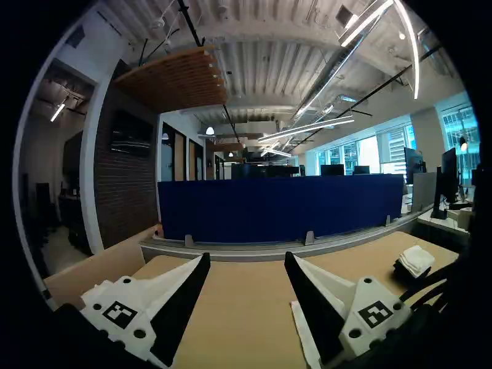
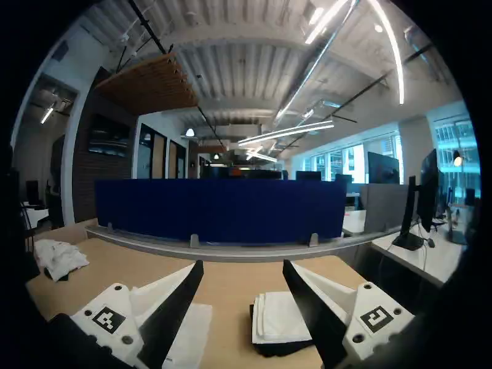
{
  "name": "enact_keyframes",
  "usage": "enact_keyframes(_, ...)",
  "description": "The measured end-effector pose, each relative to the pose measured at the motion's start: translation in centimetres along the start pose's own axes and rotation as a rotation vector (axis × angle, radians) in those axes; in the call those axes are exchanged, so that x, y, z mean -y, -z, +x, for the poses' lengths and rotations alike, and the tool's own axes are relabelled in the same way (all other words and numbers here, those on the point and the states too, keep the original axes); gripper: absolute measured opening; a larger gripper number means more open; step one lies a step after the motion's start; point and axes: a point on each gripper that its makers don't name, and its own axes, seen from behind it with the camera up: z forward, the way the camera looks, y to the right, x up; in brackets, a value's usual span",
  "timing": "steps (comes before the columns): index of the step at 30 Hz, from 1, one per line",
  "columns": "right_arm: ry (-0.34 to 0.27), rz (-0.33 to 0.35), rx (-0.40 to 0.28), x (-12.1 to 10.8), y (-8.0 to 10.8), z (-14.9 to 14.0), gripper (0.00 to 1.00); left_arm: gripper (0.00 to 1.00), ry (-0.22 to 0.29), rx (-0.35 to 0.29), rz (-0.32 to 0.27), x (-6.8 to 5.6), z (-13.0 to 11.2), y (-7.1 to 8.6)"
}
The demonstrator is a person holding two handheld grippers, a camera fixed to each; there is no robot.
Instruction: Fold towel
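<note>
Your left gripper (image 1: 246,257) was held above the wooden table (image 1: 246,307) with its jaws spread wide and nothing between them. In the left gripper view, a flat towel (image 1: 300,329) lay on the table at the lower right, partly under the gripper, so that you saw only its edge and corner. A crumpled white towel (image 1: 417,258) sat on a dark object (image 1: 403,270) near the far right edge of the table, well apart from the gripper.

Your right gripper (image 2: 243,264) was likewise wide open and gripped nothing. In the right gripper view, the flat towel (image 2: 194,332) lay spread on the table at the lower left, partly hidden by the gripper. A folded stack (image 2: 277,317) of white towels rested on a dark base (image 2: 280,349) at the lower right, just beside the gripper. The crumpled white towel lay near the far left edge of the table. You could not tell from either view whether a gripper touched the flat towel.

A blue partition (image 1: 277,209) ran along the far side of the table, and a monitor (image 2: 424,190) stood on the neighbouring desk (image 2: 424,255) to the right
</note>
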Motion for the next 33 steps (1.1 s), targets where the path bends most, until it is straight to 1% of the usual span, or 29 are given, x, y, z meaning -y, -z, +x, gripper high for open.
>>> enact_keyframes(3, 0.002, 0.007, 0.010, 0.1, 0.2, 0.4, 1.00, 0.89, -0.004, 0.006, -0.016, -0.5, 0.5, -0.1)
enact_keyframes(6, 0.014, 0.026, 0.031, 0.5, 0.5, 0.6, 1.00, 0.89, -0.020, 0.027, -0.043, -1.0, 0.6, 0.0)
enact_keyframes(9, 0.032, 0.062, 0.061, 1.3, 0.8, 0.4, 1.00, 0.89, -0.039, 0.058, -0.084, -1.9, 0.3, 0.3)
enact_keyframes(12, 0.049, 0.117, 0.109, 2.5, 1.3, -0.3, 1.00, 0.89, -0.058, 0.097, -0.136, -2.6, -0.2, 0.7)
enact_keyframes(18, 0.068, 0.236, 0.224, 4.6, 2.6, -1.8, 1.00, 0.89, -0.089, 0.191, -0.240, -4.1, -1.9, 1.8)
enact_keyframes(21, 0.081, 0.288, 0.282, 5.3, 3.2, -2.6, 1.00, 0.89, -0.096, 0.243, -0.298, -5.0, -2.9, 2.4)
enact_keyframes(27, 0.109, 0.382, 0.382, 6.7, 4.3, -4.3, 1.00, 0.89, -0.092, 0.335, -0.411, -7.0, -4.8, 3.5)
enact_keyframes(30, 0.118, 0.408, 0.403, 7.2, 4.7, -4.7, 1.00, 0.89, -0.087, 0.360, -0.436, -7.6, -5.4, 3.7)
enact_keyframes(33, 0.131, 0.420, 0.408, 7.5, 4.9, -4.9, 1.00, 0.89, -0.097, 0.372, -0.449, -8.0, -5.9, 3.8)
